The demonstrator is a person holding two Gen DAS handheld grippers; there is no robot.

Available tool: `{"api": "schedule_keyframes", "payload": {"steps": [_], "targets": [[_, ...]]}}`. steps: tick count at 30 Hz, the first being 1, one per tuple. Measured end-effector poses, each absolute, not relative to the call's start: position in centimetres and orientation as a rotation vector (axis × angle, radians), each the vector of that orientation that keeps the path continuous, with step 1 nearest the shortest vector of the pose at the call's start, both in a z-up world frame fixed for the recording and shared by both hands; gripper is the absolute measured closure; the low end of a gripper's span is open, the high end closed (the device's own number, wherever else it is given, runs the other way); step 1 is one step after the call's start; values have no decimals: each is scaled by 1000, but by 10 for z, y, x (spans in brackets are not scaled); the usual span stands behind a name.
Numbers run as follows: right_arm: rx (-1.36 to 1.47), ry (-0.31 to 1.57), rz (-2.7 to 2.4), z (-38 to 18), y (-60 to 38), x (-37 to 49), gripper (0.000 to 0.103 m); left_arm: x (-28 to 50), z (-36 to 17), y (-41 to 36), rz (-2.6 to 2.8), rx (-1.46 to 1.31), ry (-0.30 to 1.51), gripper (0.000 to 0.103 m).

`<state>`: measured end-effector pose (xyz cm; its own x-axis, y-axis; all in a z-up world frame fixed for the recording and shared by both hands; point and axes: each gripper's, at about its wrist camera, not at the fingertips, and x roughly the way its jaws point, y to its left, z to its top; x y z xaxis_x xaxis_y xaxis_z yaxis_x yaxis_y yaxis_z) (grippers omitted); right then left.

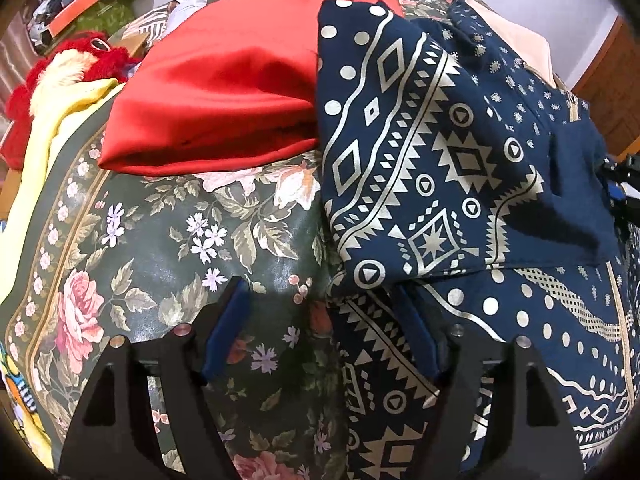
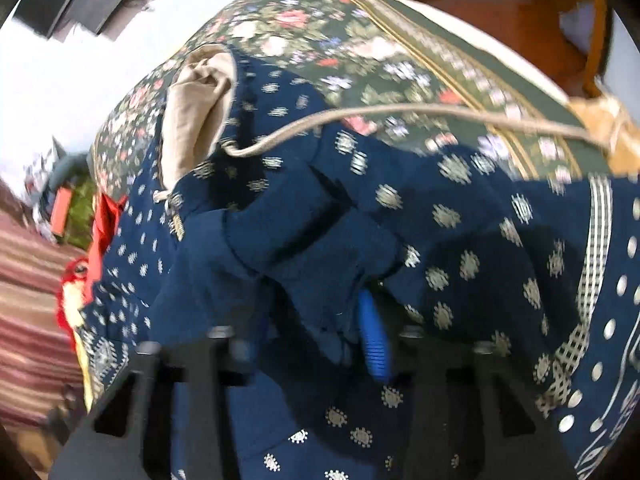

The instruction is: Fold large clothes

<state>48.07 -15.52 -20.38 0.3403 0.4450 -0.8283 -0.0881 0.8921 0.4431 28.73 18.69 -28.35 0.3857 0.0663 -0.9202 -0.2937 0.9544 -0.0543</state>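
A large navy garment with cream geometric print (image 1: 452,168) lies partly folded on the floral bedspread (image 1: 168,240), right of centre in the left wrist view. My left gripper (image 1: 320,332) is open and empty just above the bedspread, at the garment's left edge. In the right wrist view the same navy garment (image 2: 460,248) fills the middle, with a beige hood lining (image 2: 196,108) and a drawstring (image 2: 400,114). My right gripper (image 2: 308,340) is shut on a bunched navy fold of the garment; one blue pad (image 2: 374,344) shows beside the cloth.
A folded red garment (image 1: 224,100) lies behind on the bedspread. A yellow cloth (image 1: 52,144) and a red plush toy (image 1: 72,68) lie at the left edge. A wooden floor (image 2: 492,16) and furniture show beyond the bed.
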Motion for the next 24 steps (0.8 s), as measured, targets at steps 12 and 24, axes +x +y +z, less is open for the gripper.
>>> {"api": "schedule_keyframes", "payload": {"steps": [12, 24], "targets": [[308, 821, 435, -80, -177, 437, 91, 279, -271, 216, 354, -254, 1095, 30], [302, 873, 347, -101, -220, 415, 91, 269, -256, 211, 373, -260, 1045, 28]]}}
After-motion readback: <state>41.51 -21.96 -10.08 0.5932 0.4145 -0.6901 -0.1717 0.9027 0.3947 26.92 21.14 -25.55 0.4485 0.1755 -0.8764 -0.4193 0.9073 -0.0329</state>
